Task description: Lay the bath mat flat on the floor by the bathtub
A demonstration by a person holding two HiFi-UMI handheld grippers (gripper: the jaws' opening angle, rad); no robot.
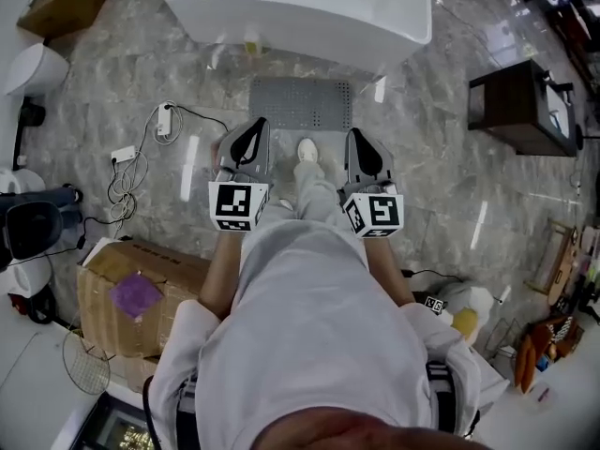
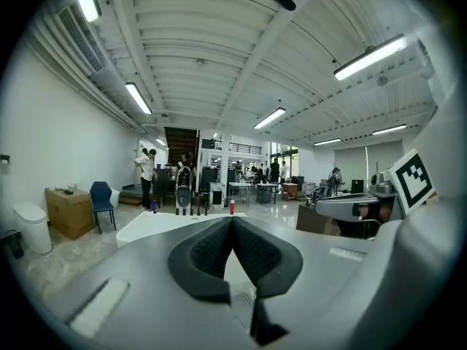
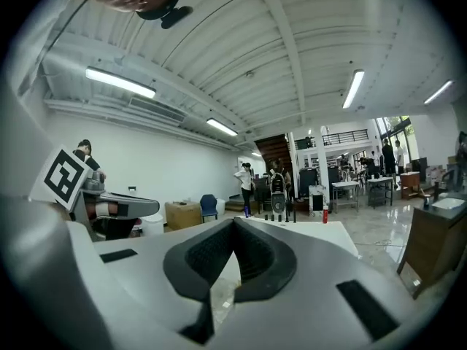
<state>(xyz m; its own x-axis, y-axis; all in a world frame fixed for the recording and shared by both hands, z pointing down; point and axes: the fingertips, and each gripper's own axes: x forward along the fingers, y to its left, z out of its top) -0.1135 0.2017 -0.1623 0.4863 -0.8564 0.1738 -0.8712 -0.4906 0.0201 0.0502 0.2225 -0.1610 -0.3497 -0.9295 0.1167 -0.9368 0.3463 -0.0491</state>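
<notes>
Grey marble floor (image 1: 441,176) in a big open room, with the white bathtub (image 1: 300,12) at the top of my head view. The left hand-held gripper (image 2: 232,220) has its jaws pressed together with nothing between them. Same story for the right hand-held gripper (image 3: 233,223): closed up, empty. In the head view I've got both of them held side by side on the near side of the bathtub, pointing roughly toward it, marker cubes facing the camera.

The grey bath mat (image 1: 301,103) is down flat on the floor just beside the bathtub's near wall, about centred along it, with neither gripper touching it. A white shoe (image 1: 307,150) sits right at the mat's edge on the side away from the bathtub.

Further out from the bathtub: a power strip with tangled cable (image 1: 141,162) to its left, a cardboard box (image 1: 131,293) well away at near left, and a dark cabinet (image 1: 520,106) off to its right.
</notes>
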